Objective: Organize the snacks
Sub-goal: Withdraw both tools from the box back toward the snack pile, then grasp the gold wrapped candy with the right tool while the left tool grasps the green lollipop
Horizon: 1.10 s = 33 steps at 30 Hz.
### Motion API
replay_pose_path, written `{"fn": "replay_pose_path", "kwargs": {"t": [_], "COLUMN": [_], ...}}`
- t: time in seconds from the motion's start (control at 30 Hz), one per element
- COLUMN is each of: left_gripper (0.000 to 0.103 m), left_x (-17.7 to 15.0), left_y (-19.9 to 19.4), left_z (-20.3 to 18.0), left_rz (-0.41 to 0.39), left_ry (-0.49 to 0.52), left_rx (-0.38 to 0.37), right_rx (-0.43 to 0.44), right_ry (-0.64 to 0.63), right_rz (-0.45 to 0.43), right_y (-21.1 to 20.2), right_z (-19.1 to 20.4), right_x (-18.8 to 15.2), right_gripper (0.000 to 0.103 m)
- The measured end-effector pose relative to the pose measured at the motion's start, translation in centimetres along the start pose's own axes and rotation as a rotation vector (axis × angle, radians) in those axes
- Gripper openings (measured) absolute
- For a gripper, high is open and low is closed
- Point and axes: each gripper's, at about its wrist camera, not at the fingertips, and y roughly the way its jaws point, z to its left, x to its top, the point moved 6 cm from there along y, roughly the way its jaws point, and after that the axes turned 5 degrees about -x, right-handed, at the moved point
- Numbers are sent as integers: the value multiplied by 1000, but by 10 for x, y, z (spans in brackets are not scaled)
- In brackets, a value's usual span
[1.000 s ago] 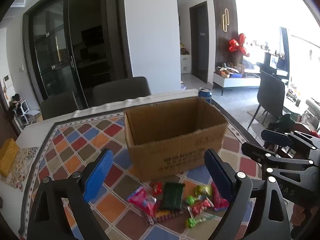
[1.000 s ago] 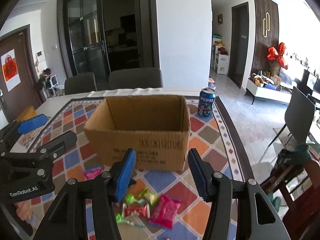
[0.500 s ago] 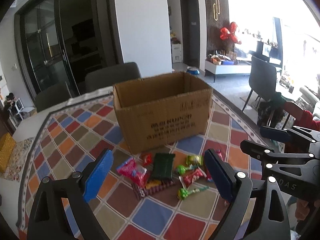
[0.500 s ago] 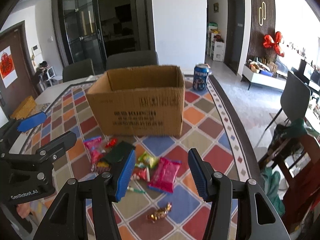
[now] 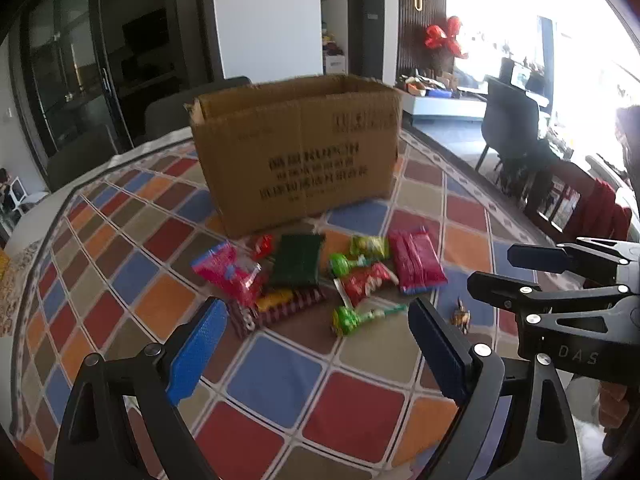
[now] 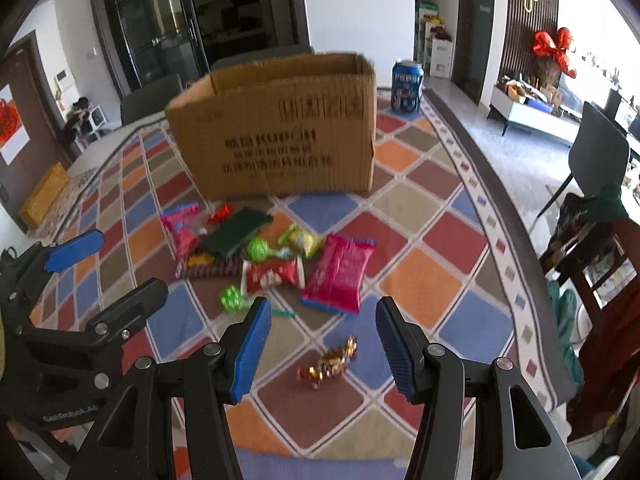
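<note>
Cardboard, brown and printed with dark lettering, makes up the open box (image 5: 300,152) standing on the table (image 5: 276,384), which is covered in a cloth of red, blue, orange and tan diamonds. Just in front of the box lies a loose heap of snacks (image 5: 320,276), touching and overlapping one another: a dark green packet (image 5: 298,260) in the middle, a pink bag (image 5: 228,270) to its left, a larger magenta packet (image 6: 340,272) on the right side, a red wrapper (image 6: 274,274), and two green lollipops (image 5: 348,320). A few small gold-and-red wrapped sweets (image 6: 328,364) lie apart from the heap, nearer the table's edge. A blue drink can (image 6: 407,85) stands upright behind the box's right corner.

Both tools hover above the cloth, tilted down toward the pile. The left gripper (image 5: 316,344) has its blue fingers spread wide with nothing between them; the lollipops sit just beyond their tips. The right gripper (image 6: 324,344) has its fingers parted less widely, also holding nothing, with the small sweets lying on the cloth below the gap. A red sleeve (image 5: 600,210) shows at the right.
</note>
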Motion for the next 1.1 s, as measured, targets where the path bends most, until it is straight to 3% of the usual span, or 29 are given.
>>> {"fn": "replay_pose_path", "kwargs": {"t": [0.33,0.67,1.1], "left_gripper": [92,88,70], "left_x": [-26,-29,-25], "left_y": [21,49,86], "left_z": [2,2,0], "left_rz": [50,75,123], "left_ry": [-30,-9,-44], "left_rx": [-14,-23,-101], "right_rx": [17,47,59], "right_ry": [39,95,117], "right_rz": [108,176,215], "right_y": [26,46,67], "right_z": [0,0,-2], "right_x": [-32,-45,-50], "right_gripper": [55,55,42]}}
